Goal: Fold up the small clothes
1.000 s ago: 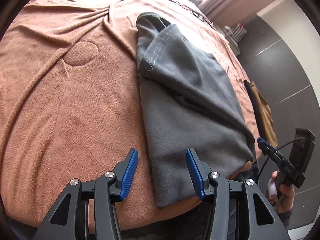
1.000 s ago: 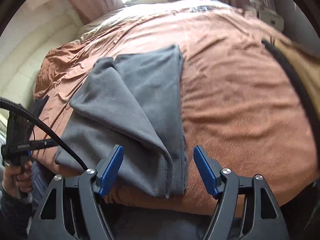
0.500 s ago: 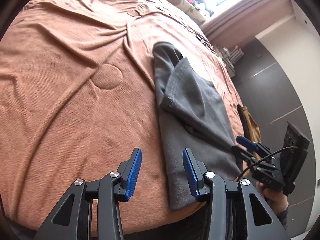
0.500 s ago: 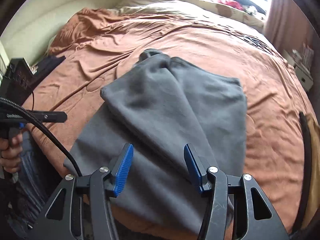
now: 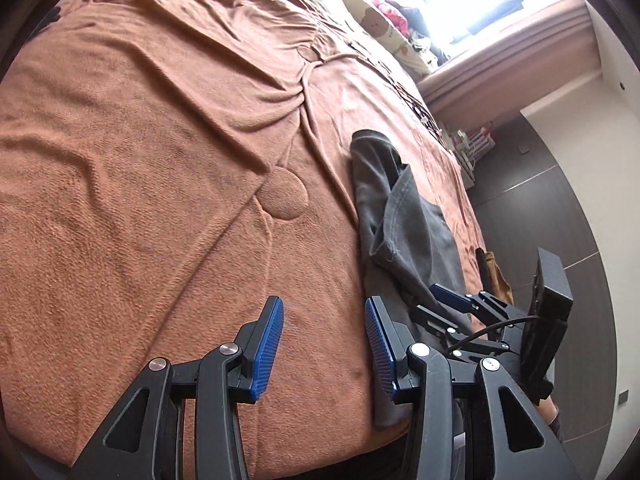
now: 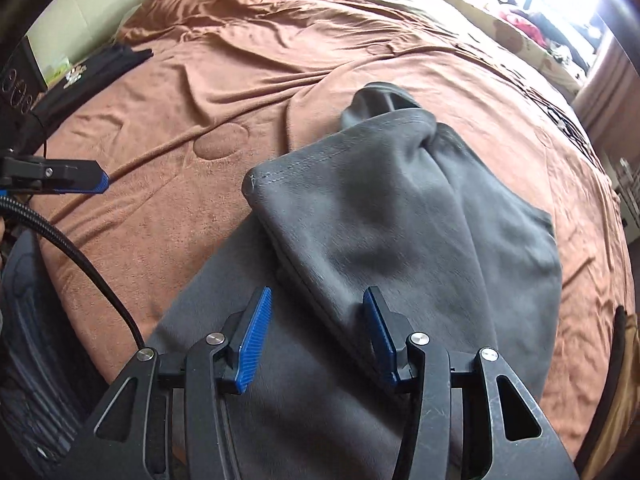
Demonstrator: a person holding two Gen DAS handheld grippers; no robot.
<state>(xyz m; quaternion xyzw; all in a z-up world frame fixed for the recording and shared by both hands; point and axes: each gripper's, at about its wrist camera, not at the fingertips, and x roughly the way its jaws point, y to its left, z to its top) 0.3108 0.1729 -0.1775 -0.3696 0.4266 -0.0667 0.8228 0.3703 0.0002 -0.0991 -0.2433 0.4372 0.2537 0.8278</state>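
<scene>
A dark grey garment [image 6: 400, 232] lies partly folded on the brown bedspread [image 6: 168, 128], one hemmed flap laid diagonally over its body. In the left wrist view the same grey garment [image 5: 404, 224] stretches along the right side of the bed. My right gripper [image 6: 316, 324] hovers open over the garment's near part, its blue pads either side of the flap's lower edge, holding nothing. My left gripper [image 5: 324, 340] is open over bare bedspread [image 5: 160, 184], just left of the garment's near corner. The right gripper [image 5: 460, 300] also shows at the left wrist view's right edge.
A folded black garment [image 6: 96, 68] lies at the bed's far left corner. A tan garment with a black edge [image 6: 624, 360] rests at the right side. Pillows [image 5: 376, 16] and a bright window are at the far end. Dark wall panels [image 5: 552, 216] stand right of the bed.
Both grippers have swung left and pulled in closer together. The right one moved from the garment's right edge to over its middle; the left one moved off the garment onto bare bedspread.
</scene>
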